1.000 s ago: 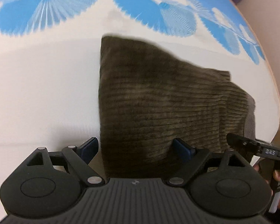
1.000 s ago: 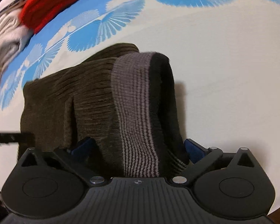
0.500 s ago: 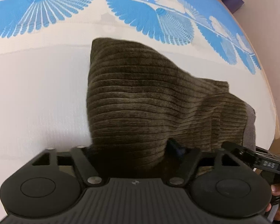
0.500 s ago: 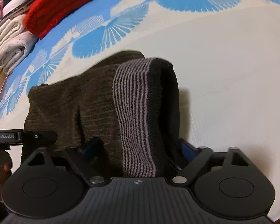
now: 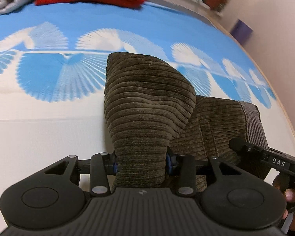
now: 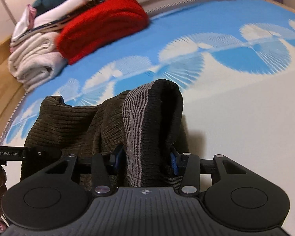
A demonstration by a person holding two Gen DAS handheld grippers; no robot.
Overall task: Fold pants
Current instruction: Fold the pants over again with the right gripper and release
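The brown ribbed pants [image 5: 147,106] lie on a blue-and-white sheet [image 5: 49,129], their near edge bunched up off it. The left gripper [image 5: 141,162] is closing, with a fold of leg fabric pinched between its pads. The right gripper [image 6: 145,158] is closing on the striped waistband [image 6: 133,122]. Behind, blurred, sits what looks like a stack of laundry [image 6: 49,45] topped by a red knit [image 6: 102,29].

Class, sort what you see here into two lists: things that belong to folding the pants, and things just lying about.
Part of the job:
- brown corduroy pants
- left gripper, closing on a pants end
- right gripper, closing on the striped waistband

Just lying about:
- red knit
- white folded laundry
- blue-patterned cover
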